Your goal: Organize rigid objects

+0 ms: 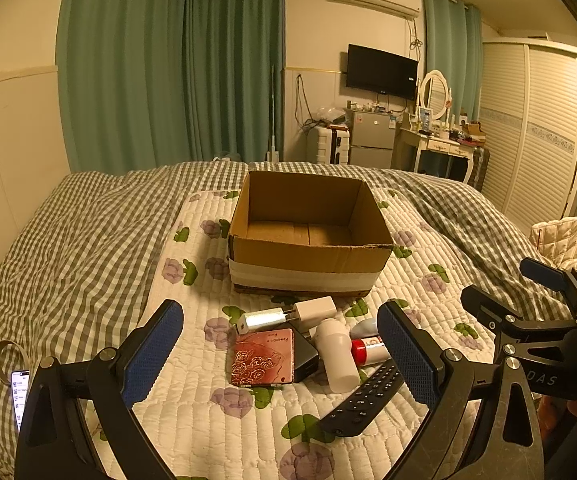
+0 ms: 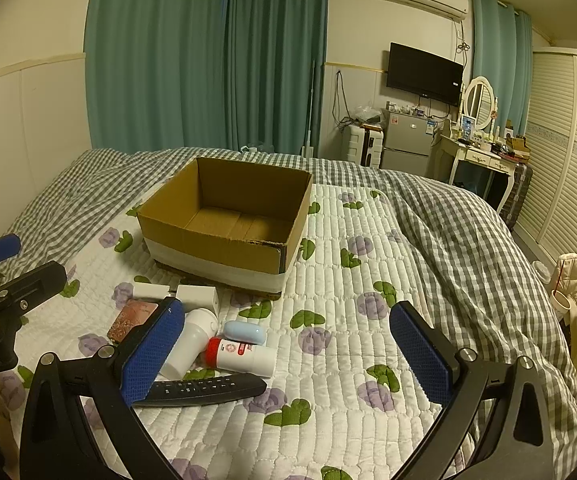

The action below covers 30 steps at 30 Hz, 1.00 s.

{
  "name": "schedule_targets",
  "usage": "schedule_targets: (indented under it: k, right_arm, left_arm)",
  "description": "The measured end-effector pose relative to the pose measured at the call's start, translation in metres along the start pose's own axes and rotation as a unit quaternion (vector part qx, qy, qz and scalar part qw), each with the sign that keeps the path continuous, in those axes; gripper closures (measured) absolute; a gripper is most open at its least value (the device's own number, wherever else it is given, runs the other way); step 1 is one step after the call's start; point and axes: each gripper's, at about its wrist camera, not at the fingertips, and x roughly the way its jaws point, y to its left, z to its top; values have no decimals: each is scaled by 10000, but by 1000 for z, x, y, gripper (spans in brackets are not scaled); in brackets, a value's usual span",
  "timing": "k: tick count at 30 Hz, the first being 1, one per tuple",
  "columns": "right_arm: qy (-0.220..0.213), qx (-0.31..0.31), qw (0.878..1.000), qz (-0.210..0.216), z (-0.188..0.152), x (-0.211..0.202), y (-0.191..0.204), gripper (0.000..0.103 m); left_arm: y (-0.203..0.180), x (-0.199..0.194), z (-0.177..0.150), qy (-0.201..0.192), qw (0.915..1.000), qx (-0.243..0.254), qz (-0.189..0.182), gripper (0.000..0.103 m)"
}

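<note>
Both claws hang spread wide and hold nothing: the left claw (image 1: 280, 354) above the pile, the right claw (image 2: 284, 354) to its right. Just before the cardboard box (image 1: 308, 256), which looks empty and presumably awaits them, lie one remote (image 1: 362, 404), two white bottles (image 1: 336, 354), two chargers (image 1: 314, 308), one pink case (image 1: 262, 358) and one blue capsule (image 2: 245, 332).
</note>
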Motion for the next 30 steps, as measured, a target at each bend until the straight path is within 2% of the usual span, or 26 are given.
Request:
schedule_targets:
  k: [13, 20, 24, 26, 29, 30]
  right_arm:
    - [2, -57, 10000, 22, -3, 0, 0, 0]
    - [119, -424, 9989, 133, 6, -6, 8, 0]
    - [574, -902, 9932, 469, -1, 3, 24, 0]
    - [965, -1237, 9850, 725, -14, 13, 36, 0]
    - [1284, -1685, 9736, 854, -36, 29, 55, 1]
    - [1415, -1844, 9688, 864, -44, 35, 61, 6]
  left_arm:
    - [-1, 0, 0, 16, 10000, 12, 5, 3]
    - [1, 3, -4, 220, 9997, 73, 70, 3]
    - [9, 10, -13, 525, 9977, 180, 400, 3]
    - [16, 15, -21, 664, 9968, 117, 427, 3]
    - [27, 27, -32, 930, 9946, 17, 458, 3]
    - [30, 31, -34, 988, 9939, 3, 489, 3]
